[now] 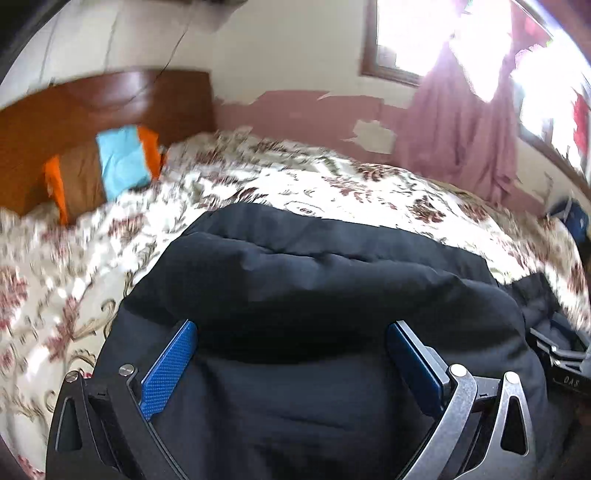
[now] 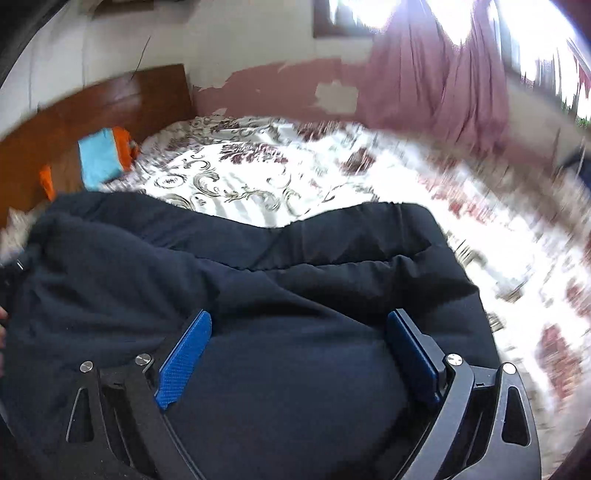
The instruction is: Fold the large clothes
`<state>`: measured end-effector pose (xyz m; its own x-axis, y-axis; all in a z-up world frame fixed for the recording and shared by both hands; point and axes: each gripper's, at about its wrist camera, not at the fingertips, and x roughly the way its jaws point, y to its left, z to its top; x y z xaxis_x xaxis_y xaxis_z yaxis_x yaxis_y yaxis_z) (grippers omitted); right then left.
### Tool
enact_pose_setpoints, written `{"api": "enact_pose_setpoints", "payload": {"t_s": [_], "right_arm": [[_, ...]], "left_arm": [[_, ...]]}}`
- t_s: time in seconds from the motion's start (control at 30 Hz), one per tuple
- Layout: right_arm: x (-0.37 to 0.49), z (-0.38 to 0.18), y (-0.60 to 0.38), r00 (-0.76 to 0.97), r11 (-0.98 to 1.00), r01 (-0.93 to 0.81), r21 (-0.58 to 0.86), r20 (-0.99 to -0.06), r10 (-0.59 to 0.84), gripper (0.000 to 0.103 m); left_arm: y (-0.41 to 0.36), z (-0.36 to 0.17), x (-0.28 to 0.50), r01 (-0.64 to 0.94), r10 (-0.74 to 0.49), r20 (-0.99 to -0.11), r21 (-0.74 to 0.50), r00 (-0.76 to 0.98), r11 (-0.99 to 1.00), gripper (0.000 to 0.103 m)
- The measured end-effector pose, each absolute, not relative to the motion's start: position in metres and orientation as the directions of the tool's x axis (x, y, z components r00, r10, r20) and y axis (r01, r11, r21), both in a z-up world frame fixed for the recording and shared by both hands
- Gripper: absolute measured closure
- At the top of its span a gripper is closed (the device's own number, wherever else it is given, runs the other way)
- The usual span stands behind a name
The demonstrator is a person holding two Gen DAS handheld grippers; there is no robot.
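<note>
Navy garment (image 1: 314, 295) on floral bedspread (image 1: 332, 184), beneath both open jaws

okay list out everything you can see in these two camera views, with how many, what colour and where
dark garment: one, navy-black, folded over on the bed, under both grippers
bedspread: one, white with maroon floral print, covering the bed
pillow: one, brown, orange and light blue, against the headboard
headboard: one, brown wood, far left
curtain: one, mauve, hanging by the window
window: bright, brown frame, top right
wall: cream above, pink below with peeling patches
left gripper: blue pads, jaws open above the garment
right gripper: blue pads, jaws open above the garment
</note>
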<state>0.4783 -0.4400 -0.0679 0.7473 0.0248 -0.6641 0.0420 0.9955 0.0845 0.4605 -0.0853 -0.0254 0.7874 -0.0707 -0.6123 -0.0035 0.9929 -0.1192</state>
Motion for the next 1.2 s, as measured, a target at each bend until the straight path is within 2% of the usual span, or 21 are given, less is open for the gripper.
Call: {"api": "enact_pose_setpoints", "payload": {"t_s": [0.07,0.17,0.4,0.77,0.87,1.0,1.1,1.2], "right_arm": [[0.482,-0.078,-0.452,0.739,0.983,0.037,0.181,-0.667,0.095,0.009],[0.483,-0.092,-0.456,0.728,0.969,0.027,0.245,-0.669,0.149,0.007],[0.485,-0.111,-0.451,0.719,0.97,0.049,0.238,-0.682,0.131,0.007],[0.473,-0.098,-0.457,0.773,0.966,0.037,0.257,-0.62,0.136,0.006],[0.458,-0.094,-0.461,0.798,0.956,0.022,0.293,-0.58,0.16,0.006],[0.438,-0.093,-0.475,0.807,0.924,-0.007,0.382,-0.543,0.231,0.006],[0.417,-0.09,-0.484,0.81,0.916,0.021,0.401,-0.544,0.219,0.006],[0.387,-0.087,-0.477,0.809,0.943,0.039,0.33,-0.564,0.164,0.006]], "left_arm": [[-0.079,-0.033,0.467,-0.002,-0.113,-0.637,-0.176,0.762,0.984,0.0],[-0.081,-0.04,0.473,0.003,-0.122,-0.652,-0.181,0.749,0.983,0.0],[-0.094,-0.049,0.49,-0.013,-0.084,-0.681,-0.136,0.727,0.991,0.0],[-0.092,-0.051,0.479,-0.008,-0.079,-0.653,-0.129,0.753,0.992,0.0],[-0.09,-0.051,0.474,-0.002,-0.087,-0.642,-0.136,0.762,0.991,0.0],[-0.09,-0.046,0.467,0.0,-0.072,-0.67,-0.107,0.739,0.994,0.0],[-0.081,-0.035,0.451,0.023,-0.1,-0.661,-0.124,0.743,0.992,0.0],[-0.069,-0.031,0.428,0.09,-0.173,-0.615,-0.163,0.769,0.982,0.0]]}}
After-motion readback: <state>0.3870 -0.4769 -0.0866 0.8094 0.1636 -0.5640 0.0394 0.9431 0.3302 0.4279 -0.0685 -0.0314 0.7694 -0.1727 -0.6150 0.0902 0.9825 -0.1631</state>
